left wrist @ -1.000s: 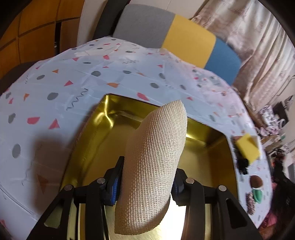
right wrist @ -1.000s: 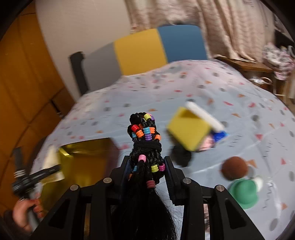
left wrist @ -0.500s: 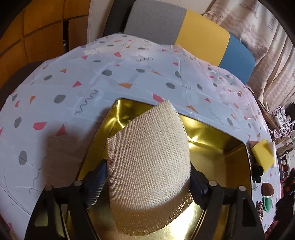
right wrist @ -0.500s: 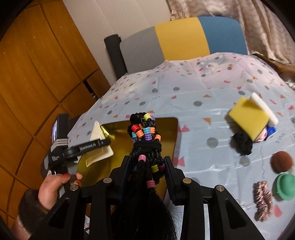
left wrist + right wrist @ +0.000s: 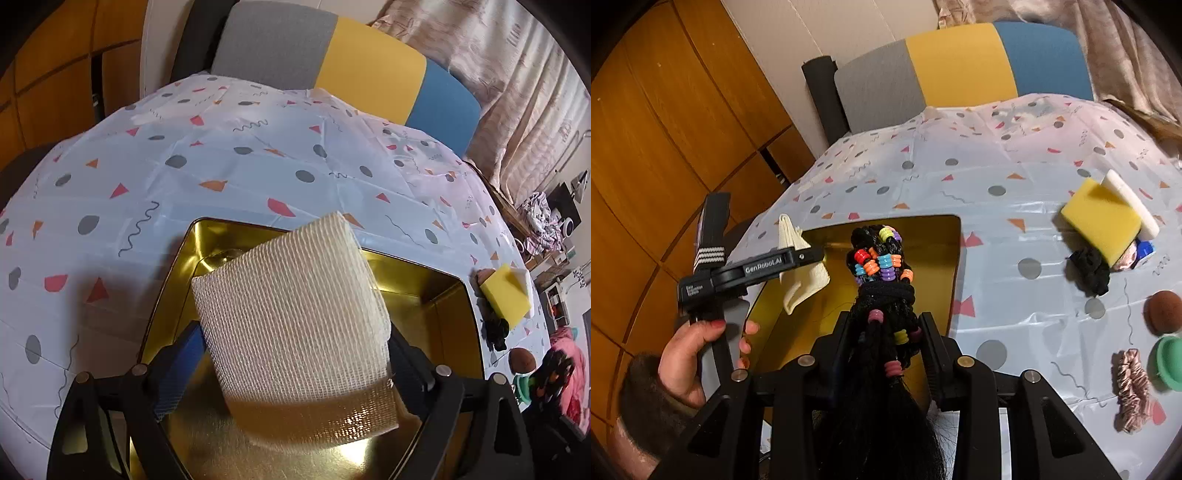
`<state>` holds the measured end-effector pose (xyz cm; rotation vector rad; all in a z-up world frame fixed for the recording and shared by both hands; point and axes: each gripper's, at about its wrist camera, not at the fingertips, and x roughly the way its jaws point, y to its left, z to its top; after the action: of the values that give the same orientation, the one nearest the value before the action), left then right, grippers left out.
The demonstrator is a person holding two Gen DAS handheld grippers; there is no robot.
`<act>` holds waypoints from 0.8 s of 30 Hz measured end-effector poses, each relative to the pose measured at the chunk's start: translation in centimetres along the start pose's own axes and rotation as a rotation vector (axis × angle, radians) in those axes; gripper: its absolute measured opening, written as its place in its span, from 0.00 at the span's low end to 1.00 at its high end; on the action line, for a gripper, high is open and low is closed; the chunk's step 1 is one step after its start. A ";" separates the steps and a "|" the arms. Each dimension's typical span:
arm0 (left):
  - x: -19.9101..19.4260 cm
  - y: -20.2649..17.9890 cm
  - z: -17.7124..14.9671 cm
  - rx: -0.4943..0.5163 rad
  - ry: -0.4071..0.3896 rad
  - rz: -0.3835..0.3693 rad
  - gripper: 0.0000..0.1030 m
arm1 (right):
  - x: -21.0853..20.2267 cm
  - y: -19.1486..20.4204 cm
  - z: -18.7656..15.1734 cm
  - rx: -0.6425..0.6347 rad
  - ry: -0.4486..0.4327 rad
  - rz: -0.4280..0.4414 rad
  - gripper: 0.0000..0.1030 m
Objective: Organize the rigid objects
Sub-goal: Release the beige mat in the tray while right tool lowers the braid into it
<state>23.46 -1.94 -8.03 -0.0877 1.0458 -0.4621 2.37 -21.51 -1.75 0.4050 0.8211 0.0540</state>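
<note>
In the left wrist view the cream mesh cloth (image 5: 295, 321) fills the middle and hides most of the gold tin (image 5: 454, 321), whose near edge runs off the bottom of the frame; the left gripper (image 5: 295, 354) has its jaws opening wide, the blue left pad clear of the cloth, while the right pad is covered by the cloth, so contact there cannot be judged. The cloth leans tilted inside the tin with its lower edge on the shiny floor. At the right edge the yellow sponge (image 5: 506, 295) partly covers a dark item that is too small to make out. In the right wrist view, a hand (image 5: 690, 362) at the far left holds the other gripper, cut off at the sleeve; white lettering on its arm reads "GenRobot.AI", and a smaller label beside it is too blurred to read. The cloth shows there as a pale folded piece hanging over the tin's left wall. In the centre the right gripper (image 5: 882, 339) is closed on a black braided hairpiece (image 5: 882, 280) with coloured beads, held above the tin; its loose hair hides the gripper's base. Further right, on the patterned tablecloth (image 5: 997, 158), lie a black scrunchie (image 5: 1089, 269) half under the sponge, a brown ball (image 5: 1163, 312), a pink scrunchie (image 5: 1132, 391) and a green item (image 5: 1171, 363) cut by the frame
</note>
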 end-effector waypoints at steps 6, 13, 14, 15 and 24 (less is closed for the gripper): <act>0.2 0.3 0.1 -0.017 0.023 0.014 0.91 | 3.5 1.5 0.7 -0.016 0.082 0.036 0.35; -1.1 1.4 0.9 -0.099 -0.017 -0.105 0.91 | 9.4 3.7 2.3 -0.021 0.174 0.049 0.35; -1.2 1.5 1.1 -0.104 -0.015 -0.104 0.91 | 10.2 4.0 2.5 -0.024 0.187 0.056 0.35; -1.2 1.5 1.3 -0.100 -0.011 -0.095 0.92 | 10.7 4.3 2.5 -0.025 0.198 0.064 0.35; -5.9 1.8 1.9 -0.131 -0.165 -0.137 0.92 | 14.5 4.7 2.6 0.004 0.249 0.046 0.35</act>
<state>23.23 1.79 -2.78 -0.3108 0.9101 -0.5010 14.69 -15.07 -8.61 0.4265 1.0577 0.1481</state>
